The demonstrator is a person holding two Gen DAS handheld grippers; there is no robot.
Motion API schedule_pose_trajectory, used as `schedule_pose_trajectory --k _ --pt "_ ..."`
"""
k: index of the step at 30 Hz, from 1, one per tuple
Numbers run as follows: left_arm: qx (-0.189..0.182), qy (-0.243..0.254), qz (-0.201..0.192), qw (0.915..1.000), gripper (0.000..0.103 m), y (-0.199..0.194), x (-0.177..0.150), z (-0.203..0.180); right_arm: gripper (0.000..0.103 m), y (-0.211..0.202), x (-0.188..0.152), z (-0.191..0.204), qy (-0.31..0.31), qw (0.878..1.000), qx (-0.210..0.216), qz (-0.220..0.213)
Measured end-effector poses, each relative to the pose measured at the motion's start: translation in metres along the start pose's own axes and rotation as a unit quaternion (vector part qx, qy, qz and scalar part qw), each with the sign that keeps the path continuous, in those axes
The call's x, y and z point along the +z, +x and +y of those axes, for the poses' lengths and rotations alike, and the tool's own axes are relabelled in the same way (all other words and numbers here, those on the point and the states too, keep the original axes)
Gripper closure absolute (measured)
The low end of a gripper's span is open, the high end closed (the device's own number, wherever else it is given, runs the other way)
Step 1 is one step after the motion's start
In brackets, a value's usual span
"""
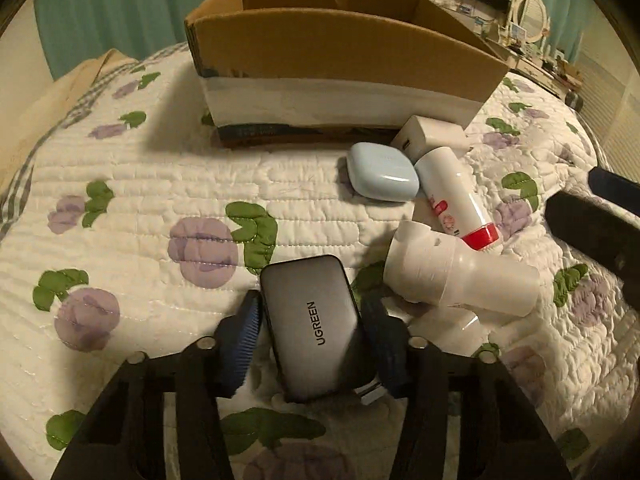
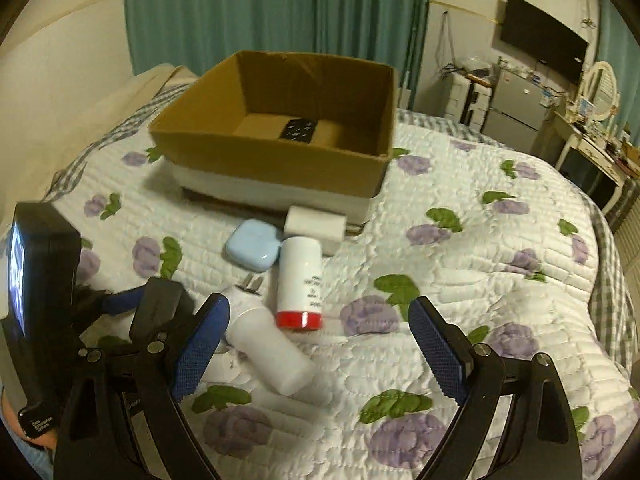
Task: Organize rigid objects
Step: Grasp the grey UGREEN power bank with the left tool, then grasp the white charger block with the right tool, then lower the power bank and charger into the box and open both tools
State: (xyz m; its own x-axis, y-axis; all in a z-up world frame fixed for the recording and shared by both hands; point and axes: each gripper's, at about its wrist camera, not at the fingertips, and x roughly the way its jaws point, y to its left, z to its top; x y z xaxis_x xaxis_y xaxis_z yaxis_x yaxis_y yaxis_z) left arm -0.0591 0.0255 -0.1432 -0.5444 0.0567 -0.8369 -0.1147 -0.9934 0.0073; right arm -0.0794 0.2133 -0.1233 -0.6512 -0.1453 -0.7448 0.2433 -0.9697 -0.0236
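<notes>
Gripped tight, the grey UGREEN charger (image 1: 316, 330) sits pinched between the left gripper (image 1: 316, 344) fingers, low over the quilted bed (image 1: 140, 184). Right gripper (image 2: 316, 344) fingers are spread wide above two white bottles (image 2: 276, 354), with a blue case (image 2: 252, 244) nearby before the cardboard box (image 2: 280, 160).

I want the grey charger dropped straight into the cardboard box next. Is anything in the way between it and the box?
Nothing visible blocks it. The left gripper holds the grey charger, and bare quilt lies ahead up to the cardboard box. The blue case and white bottles sit off to the right.
</notes>
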Motion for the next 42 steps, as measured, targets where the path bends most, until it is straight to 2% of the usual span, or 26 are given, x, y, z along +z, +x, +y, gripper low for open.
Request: schedule_pose_trajectory --k 6,12,16,21,23,25,27,28,36,42 --pt "0.002 -0.004 -0.021 0.9998 0.06 -0.032 -0.002 0.015 0.012 -0.003 -0.011 0.021 -0.026 0.999 0.01 0.018" --pt "0.011 -0.01 -0.053 0.9985 0.06 -0.062 0.002 0.035 0.012 0.004 -0.031 0.057 -0.039 0.997 0.045 0.049" --pt "0.015 -0.009 -0.061 0.998 0.06 -0.067 0.003 0.039 0.012 0.024 -0.041 0.072 -0.051 0.995 0.044 0.075" --pt "0.013 -0.012 -0.06 0.998 0.06 -0.066 0.002 0.04 0.012 0.037 -0.045 0.077 -0.051 0.994 0.047 0.086" --pt "0.012 -0.013 -0.06 0.998 0.06 -0.065 0.002 0.041 0.025 0.041 -0.047 0.081 -0.053 0.993 0.047 0.093" --pt "0.012 -0.014 -0.06 0.998 0.06 -0.064 0.001 0.041 0.033 0.045 -0.049 0.082 -0.043 0.992 0.061 0.1" --pt "0.011 -0.014 -0.059 0.9981 0.06 -0.065 0.001 0.041 0.036 0.045 -0.05 0.084 -0.04 0.992 0.063 0.098" --pt "0.011 -0.014 -0.06 0.9981 0.06 -0.065 0.001 0.041 0.048 0.044 -0.05 0.084 -0.038 0.993 0.058 0.095" --pt "0.007 -0.009 -0.076 0.9971 0.06 -0.079 0.014 0.037 0.048 0.001 -0.028 0.074 -0.037 0.997 0.054 0.036" --pt "0.003 0.006 -0.127 0.9919 0.06 -0.115 0.055 0.029 0.048 -0.038 0.036 0.05 -0.039 0.998 0.033 -0.039"
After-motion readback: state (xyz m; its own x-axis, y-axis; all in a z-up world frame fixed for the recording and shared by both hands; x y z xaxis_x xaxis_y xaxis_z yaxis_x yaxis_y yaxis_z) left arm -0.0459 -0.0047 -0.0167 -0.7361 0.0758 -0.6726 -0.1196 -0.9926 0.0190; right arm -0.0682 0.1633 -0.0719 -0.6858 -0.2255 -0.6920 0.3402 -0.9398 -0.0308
